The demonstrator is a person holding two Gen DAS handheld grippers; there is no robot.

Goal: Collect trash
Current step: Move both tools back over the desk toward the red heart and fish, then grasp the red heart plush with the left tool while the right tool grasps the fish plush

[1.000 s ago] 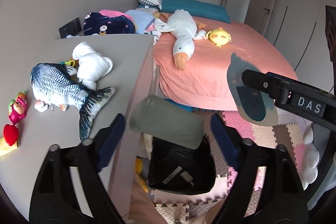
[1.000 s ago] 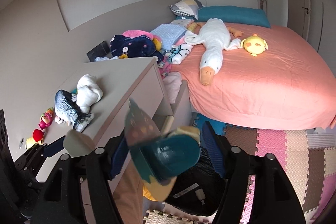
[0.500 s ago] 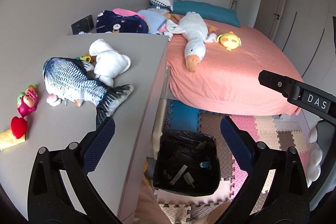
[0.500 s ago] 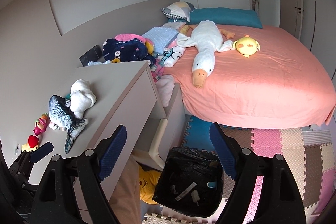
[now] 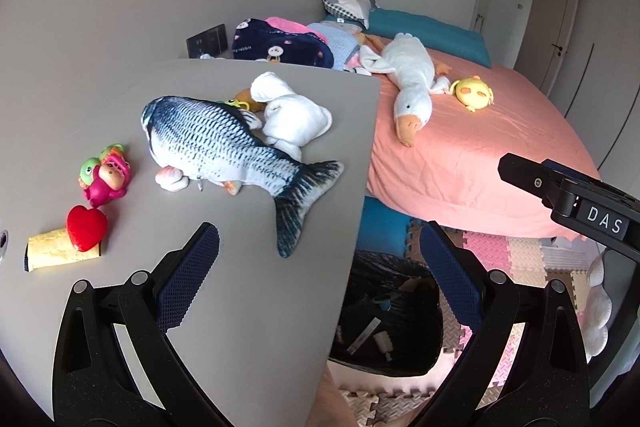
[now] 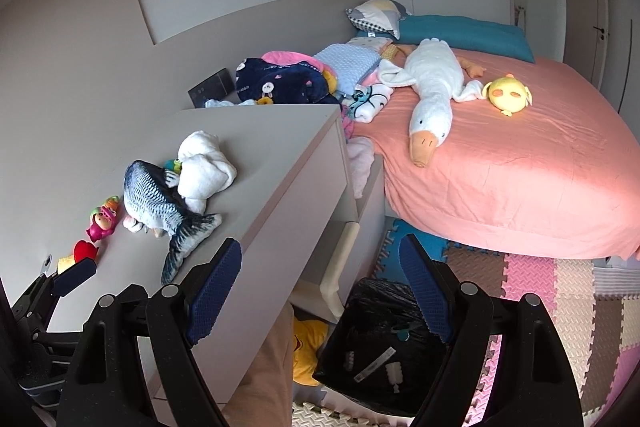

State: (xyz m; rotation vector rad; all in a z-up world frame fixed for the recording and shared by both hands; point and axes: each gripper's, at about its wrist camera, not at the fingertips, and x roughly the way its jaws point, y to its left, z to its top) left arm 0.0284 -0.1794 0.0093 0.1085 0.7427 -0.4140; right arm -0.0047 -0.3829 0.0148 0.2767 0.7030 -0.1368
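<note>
Two hand-held grippers are up close, and both have their blue pads spread wide with nothing between them. The left hand-held gripper [image 5: 318,269] hangs over the edge of the grey counter [image 5: 256,307], and the right hand-held gripper [image 6: 320,277] hangs over the gap between the counter and the bed. Just below them a black trash bin [image 6: 384,351] with a black bag sits on the floor mats [image 6: 532,279], right beside the counter. Small bits of trash [image 6: 374,363] lie in the bottom of the bin. A yellow toy [image 6: 306,347] lies on the floor next to the bin. On the counter a red heart [image 5: 86,227] rests on a yellow wrapper [image 5: 52,251], with a pink monkey toy [image 5: 106,179] just behind it. A big fish toy [image 5: 224,147] lies in the middle, touching a white soft toy [image 5: 292,115]. Farther back is the bed with a pink sheet [image 6: 520,163]. A white goose toy [image 6: 432,87] and a yellow chick toy [image 6: 508,95] lie on it.
</note>
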